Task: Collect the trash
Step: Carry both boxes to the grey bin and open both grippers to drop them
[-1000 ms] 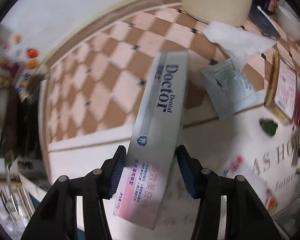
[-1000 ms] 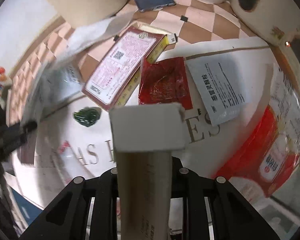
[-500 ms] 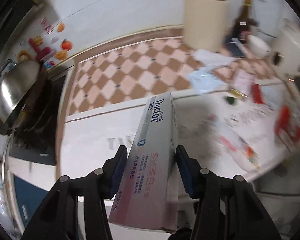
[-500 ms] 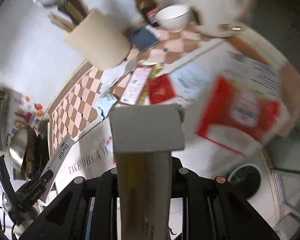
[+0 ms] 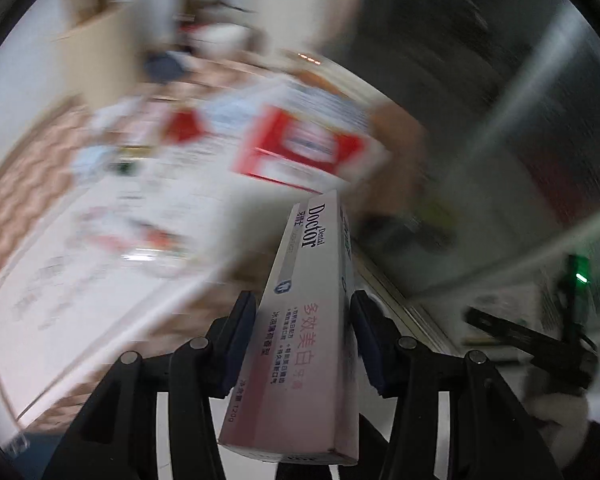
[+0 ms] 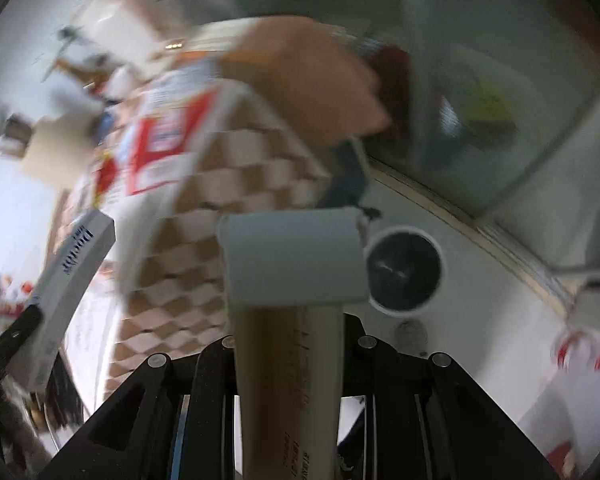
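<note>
carrying trash off the table, the left gripper (image 5: 304,336) was clamped on the long white-and-pink toothpaste carton (image 5: 308,336); the right gripper (image 6: 290,356) pinched a tan cardboard box (image 6: 288,380). best released squarely over the round dark bin (image 6: 405,271).

Your left camera shows a table (image 5: 32,320), heavily blurred. A pink-and-tan checked cloth (image 5: 16,184) covers its far side, and a white mat (image 5: 100,248) with faint lettering covers the near side. On the mat lie a large red-and-white package (image 5: 304,148) and, just beyond it, a small red packet (image 5: 184,128); smaller litter nearby is too blurred to name. Your right camera shows a pale floor (image 6: 492,300) with a round bin (image 6: 406,274) standing on it, dark inside a white rim.
</note>
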### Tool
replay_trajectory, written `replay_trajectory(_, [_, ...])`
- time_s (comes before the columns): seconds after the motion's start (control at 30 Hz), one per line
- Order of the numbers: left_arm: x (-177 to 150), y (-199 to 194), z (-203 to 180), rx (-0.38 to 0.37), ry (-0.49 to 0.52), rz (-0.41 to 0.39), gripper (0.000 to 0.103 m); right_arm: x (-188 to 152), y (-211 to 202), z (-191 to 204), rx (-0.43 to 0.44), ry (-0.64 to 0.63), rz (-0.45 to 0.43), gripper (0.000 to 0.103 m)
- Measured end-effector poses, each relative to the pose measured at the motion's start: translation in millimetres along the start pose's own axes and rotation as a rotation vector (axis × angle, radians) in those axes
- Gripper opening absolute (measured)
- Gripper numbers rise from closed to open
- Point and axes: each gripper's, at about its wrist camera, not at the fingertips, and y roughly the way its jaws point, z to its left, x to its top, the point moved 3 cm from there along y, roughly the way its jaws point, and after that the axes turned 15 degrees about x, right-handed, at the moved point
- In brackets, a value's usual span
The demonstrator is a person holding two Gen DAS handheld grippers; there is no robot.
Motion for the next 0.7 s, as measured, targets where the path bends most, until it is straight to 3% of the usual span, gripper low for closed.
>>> replay_trajectory(0.1, [-12.5,54.0,-67.3,-0.052,0.100,0.084,0.046,-5.2,7.1,-62.7,-0.039,0.069,0.000,0.023])
replay_trajectory(0.27, [-52.0,222.6,-150.0,-0.099,0.169,0.315,0.046,-8.6,67.1,-177.2,-0.051,0.186,0.045,0.023])
replay_trajectory(0.4, [-84.0,372.5,-183.7,-0.109,0.157,0.477,0.046,-10.0,147.7,-261.8,-0.027,0.221,0.088,0.023])
replay_trajectory(0.5, [-100.5,459.5,-197.0,-0.105,0.145,0.560,0.048,-15.0,218.3,-322.3,-0.017,0.230,0.132,0.024])
replay_trajectory(0.6, [-111.6,520.7,-201.6,-0.084,0.140,0.572,0.054,-24.8,284.4,-370.3,-0.025,0.233,0.209,0.029])
replay_trajectory(0.67, [-119.5,532.1,-198.5,-0.073,0.132,0.555,0.073,-30.4,311.6,-390.1,-0.037,0.240,0.234,0.076])
replay_trajectory(0.7, [-118.7,538.6,-195.0,-0.066,0.118,0.550,0.091,-33.4,321.5,-395.7,-0.032,0.240,0.237,0.086])
